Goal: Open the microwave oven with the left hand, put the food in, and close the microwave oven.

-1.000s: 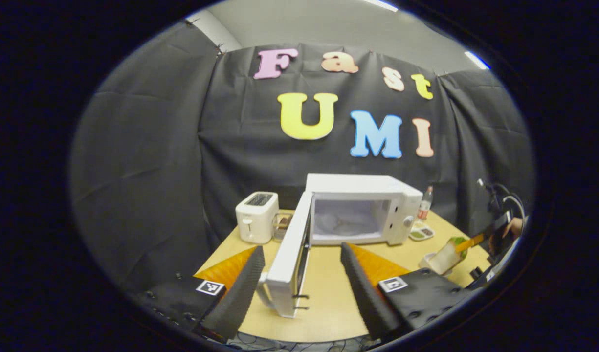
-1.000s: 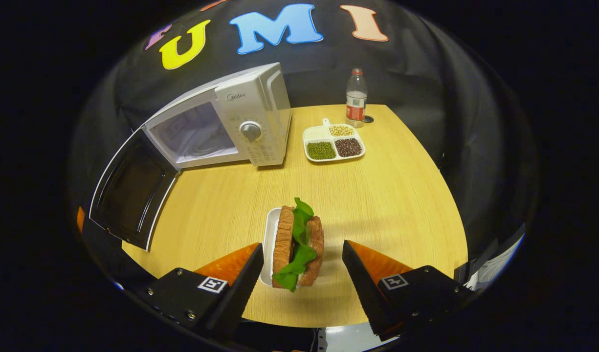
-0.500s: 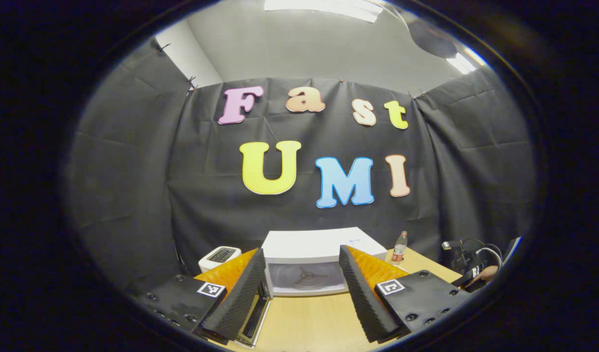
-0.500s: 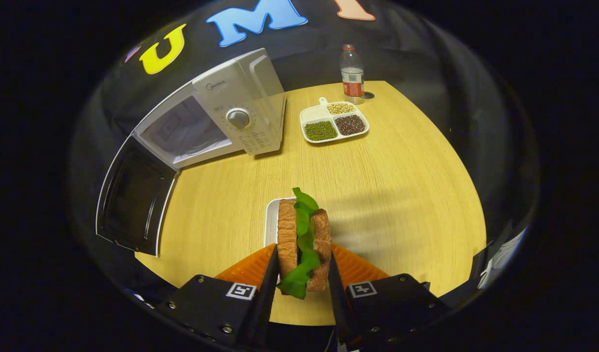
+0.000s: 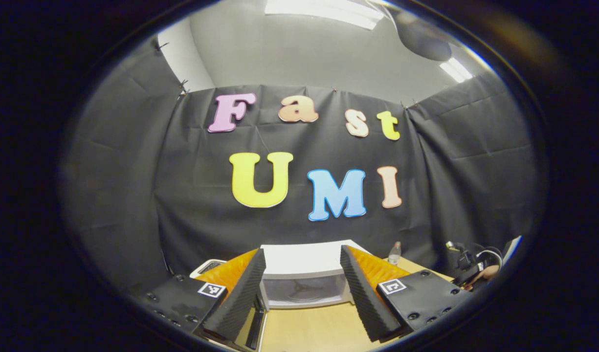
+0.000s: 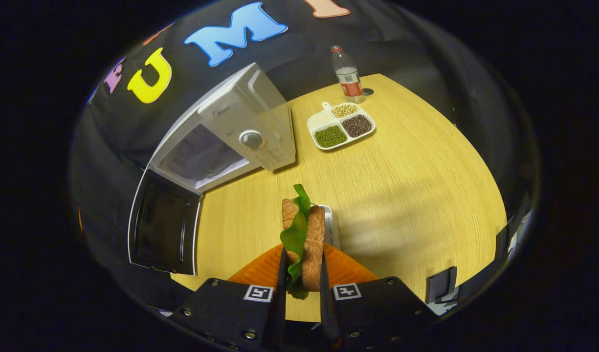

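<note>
In the right gripper view my right gripper (image 6: 301,254) is shut on the sandwich (image 6: 304,230), two toasted slices with green lettuce, held on edge. A small white plate (image 6: 331,229) lies just behind it on the wooden table (image 6: 416,186). The white microwave (image 6: 240,132) stands at the back left, its cavity bare and its door (image 6: 165,227) swung wide toward me. In the left gripper view my left gripper (image 5: 301,253) is open and holds nothing. It points high at the booth wall, with the microwave (image 5: 304,276) low between its fingers, well away.
A divided white tray (image 6: 341,126) of beans and a plastic bottle (image 6: 347,74) stand at the table's back right. A white toaster (image 5: 207,267) sits left of the microwave. At the far right edge are a hand and some cables (image 5: 475,271).
My right gripper closed on the sandwich and lifted it off the plate. My left gripper came away from the opened door and tilted upward toward the wall.
</note>
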`<act>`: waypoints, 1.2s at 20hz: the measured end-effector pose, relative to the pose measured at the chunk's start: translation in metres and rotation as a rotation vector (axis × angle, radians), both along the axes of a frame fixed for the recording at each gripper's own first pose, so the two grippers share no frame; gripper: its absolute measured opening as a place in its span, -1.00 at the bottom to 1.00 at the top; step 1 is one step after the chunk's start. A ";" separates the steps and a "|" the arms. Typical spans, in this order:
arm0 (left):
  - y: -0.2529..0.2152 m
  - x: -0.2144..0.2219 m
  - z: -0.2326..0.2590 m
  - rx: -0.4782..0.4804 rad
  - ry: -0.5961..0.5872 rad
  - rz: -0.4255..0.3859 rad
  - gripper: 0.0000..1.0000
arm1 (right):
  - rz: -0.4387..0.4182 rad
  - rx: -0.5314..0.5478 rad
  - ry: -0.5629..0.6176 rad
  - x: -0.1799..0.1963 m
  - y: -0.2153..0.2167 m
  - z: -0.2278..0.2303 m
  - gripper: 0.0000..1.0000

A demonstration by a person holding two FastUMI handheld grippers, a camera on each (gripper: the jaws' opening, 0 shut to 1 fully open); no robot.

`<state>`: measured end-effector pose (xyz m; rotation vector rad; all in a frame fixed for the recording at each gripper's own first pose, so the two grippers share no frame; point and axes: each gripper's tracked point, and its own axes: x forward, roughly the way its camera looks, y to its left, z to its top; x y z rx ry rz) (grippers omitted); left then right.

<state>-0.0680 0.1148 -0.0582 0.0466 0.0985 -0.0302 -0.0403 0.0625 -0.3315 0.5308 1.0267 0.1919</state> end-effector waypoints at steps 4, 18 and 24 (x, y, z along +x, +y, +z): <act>0.020 0.007 0.008 -0.031 -0.018 -0.068 0.87 | -0.099 0.209 -0.091 0.023 0.055 0.050 -0.40; 0.127 -0.007 0.030 -0.042 -0.063 -0.021 0.93 | -0.341 0.609 -0.162 0.100 0.211 0.069 -0.40; 0.173 -0.016 0.031 -0.048 -0.065 0.047 0.99 | -0.587 0.756 -0.119 0.155 0.250 0.028 -0.40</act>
